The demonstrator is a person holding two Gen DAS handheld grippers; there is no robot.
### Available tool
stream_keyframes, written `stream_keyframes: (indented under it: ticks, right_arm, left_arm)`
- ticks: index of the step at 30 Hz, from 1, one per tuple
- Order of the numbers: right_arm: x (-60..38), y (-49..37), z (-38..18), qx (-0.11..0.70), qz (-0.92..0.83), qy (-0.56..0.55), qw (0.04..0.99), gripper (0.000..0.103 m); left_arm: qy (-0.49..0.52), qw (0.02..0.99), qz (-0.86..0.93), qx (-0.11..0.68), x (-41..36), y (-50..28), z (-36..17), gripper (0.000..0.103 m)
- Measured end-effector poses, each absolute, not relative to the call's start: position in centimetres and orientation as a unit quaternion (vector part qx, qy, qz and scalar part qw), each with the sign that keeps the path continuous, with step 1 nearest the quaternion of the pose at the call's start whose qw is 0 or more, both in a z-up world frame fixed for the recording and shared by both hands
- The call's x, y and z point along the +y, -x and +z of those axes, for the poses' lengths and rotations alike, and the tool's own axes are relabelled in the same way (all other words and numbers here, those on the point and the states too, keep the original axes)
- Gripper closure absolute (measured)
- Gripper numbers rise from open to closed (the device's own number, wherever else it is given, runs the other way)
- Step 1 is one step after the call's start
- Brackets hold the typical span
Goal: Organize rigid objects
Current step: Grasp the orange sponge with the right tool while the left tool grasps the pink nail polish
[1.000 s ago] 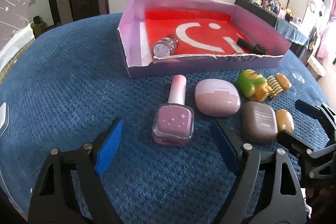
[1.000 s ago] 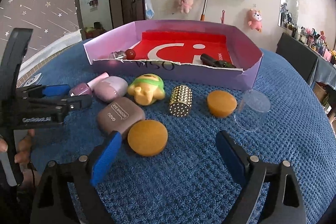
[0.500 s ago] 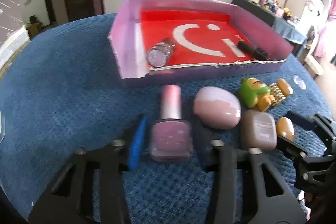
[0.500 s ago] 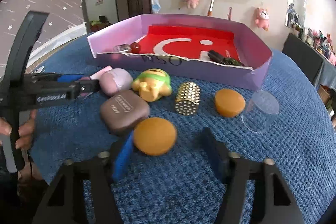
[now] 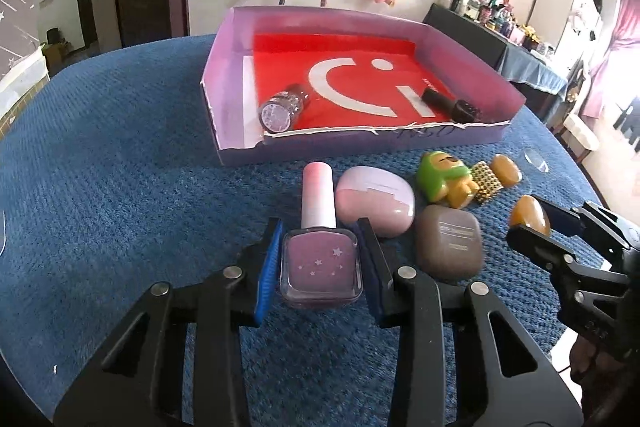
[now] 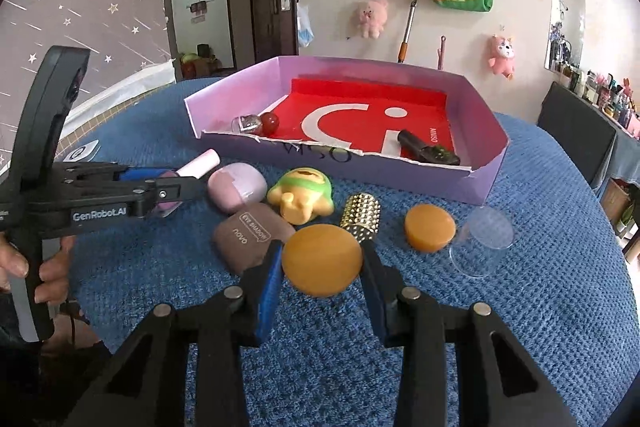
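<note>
My left gripper is shut on a pink nail polish bottle that lies on the blue cloth, cap pointing at the box. My right gripper is shut on an orange round disc; in the left wrist view the disc shows between the right gripper's fingers. The purple box with a red floor stands behind; it holds a glittery bottle and a dark tube. In the right wrist view the left gripper holds the bottle.
On the cloth lie a pink oval case, a brown eyeshadow case, a green and yellow toy, a gold studded cylinder, a second orange disc and a clear cup. A red ball lies in the box.
Both grippers moved forward and closed: the left jaws closed on the nail polish bottle, the right jaws closed on the orange disc.
</note>
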State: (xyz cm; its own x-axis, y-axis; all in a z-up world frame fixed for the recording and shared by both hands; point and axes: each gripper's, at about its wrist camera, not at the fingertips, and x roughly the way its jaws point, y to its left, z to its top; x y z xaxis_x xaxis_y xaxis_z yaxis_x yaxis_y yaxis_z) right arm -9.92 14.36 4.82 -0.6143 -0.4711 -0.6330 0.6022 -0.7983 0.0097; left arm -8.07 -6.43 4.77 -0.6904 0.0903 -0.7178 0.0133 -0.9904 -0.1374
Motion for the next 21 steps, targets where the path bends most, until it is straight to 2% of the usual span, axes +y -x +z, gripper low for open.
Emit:
stream_keyframes:
  ticks: [21]
  right_arm:
    - [14.8,9.6,5.2,0.099,-0.894,-0.316,0.302,0.063]
  left_arm:
    - [0.374,0.038,0.925,-0.058,-4.9,7.2,6.5,0.069]
